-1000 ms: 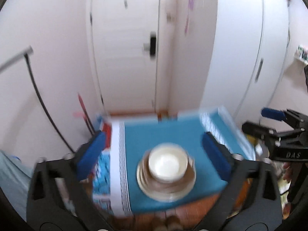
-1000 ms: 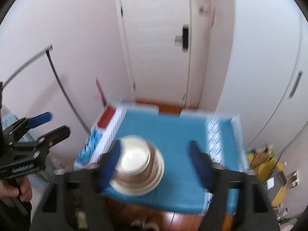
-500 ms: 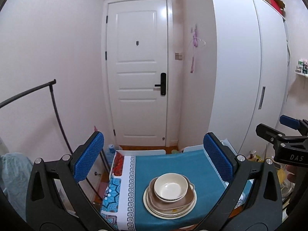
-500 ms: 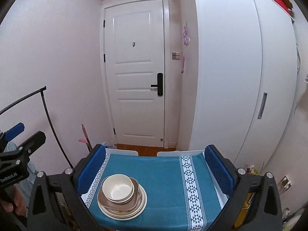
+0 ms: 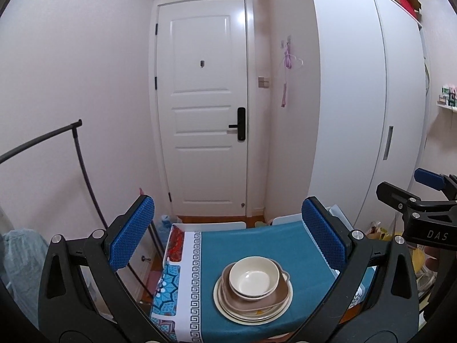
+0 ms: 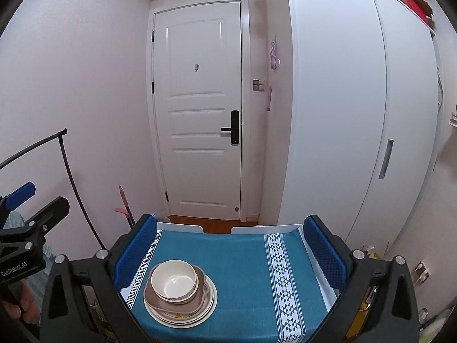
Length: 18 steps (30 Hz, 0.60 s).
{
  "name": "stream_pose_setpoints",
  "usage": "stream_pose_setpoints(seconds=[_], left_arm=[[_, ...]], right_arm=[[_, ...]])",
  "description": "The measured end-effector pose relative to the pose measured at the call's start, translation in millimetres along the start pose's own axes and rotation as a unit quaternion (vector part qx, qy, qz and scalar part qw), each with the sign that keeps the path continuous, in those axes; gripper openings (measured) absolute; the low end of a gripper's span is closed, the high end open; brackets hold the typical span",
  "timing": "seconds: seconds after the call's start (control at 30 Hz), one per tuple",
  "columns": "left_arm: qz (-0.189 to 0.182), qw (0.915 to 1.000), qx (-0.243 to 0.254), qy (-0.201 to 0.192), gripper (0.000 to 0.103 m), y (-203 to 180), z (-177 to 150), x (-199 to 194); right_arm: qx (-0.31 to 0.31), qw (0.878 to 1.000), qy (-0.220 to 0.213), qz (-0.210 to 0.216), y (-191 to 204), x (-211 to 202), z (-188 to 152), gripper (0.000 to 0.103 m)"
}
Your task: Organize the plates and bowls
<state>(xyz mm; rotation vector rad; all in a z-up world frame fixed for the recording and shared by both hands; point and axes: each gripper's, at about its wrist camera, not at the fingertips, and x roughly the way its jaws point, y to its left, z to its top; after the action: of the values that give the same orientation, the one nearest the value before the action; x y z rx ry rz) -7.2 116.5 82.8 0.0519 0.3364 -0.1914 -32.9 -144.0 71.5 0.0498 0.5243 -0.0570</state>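
A cream bowl (image 5: 254, 277) sits on top of a brown square dish (image 5: 278, 297) and cream round plates (image 5: 228, 310), all stacked on a small table with a teal cloth (image 5: 251, 243). The stack also shows in the right wrist view, with the bowl (image 6: 174, 280) at the table's front left. My left gripper (image 5: 227, 237) is open and empty, held above and behind the stack. My right gripper (image 6: 228, 253) is open and empty, above the table's near edge, with its left finger (image 6: 134, 254) close above the stack.
A white door (image 5: 205, 114) stands behind the table and a white wardrobe (image 5: 357, 114) to the right. A black clothes rail (image 5: 82, 165) stands at the left. The cloth has a patterned white band (image 6: 281, 280) on its right side. Clutter lies on the floor at the right (image 6: 368, 257).
Both grippers have tilted up and steadied; the views went from blurred and looking down on the table to sharp and level. The stack has not moved.
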Motion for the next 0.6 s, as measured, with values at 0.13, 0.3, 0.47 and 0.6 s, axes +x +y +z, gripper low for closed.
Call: stream_pose_setpoints(seconds=[0.13,0.3,0.47,0.6], left_arm=[[0.001,1.0,0.0,0.001,0.103,-0.2,1.3,1.1],[0.001,1.0,0.001,0.001,0.103,-0.4,1.1,2.2],[0.004,1.0,0.002,0.003,0.103,0.3,0.4,4.8],[0.003,1.0,0.001,0.005,0.103,0.6,1.2,6.4]], right_arm=[[0.003,1.0,0.0,-0.002,0.0,0.9,0.9,0.102],[0.003,1.0,0.001,-0.003,-0.6,1.8,0.1,0.102],[0.005,1.0,0.003,-0.004,-0.3,3.6,-0.5,0.102],[0.005,1.0,0.006,-0.005,-1.5,6.2,-0.1,0.102]])
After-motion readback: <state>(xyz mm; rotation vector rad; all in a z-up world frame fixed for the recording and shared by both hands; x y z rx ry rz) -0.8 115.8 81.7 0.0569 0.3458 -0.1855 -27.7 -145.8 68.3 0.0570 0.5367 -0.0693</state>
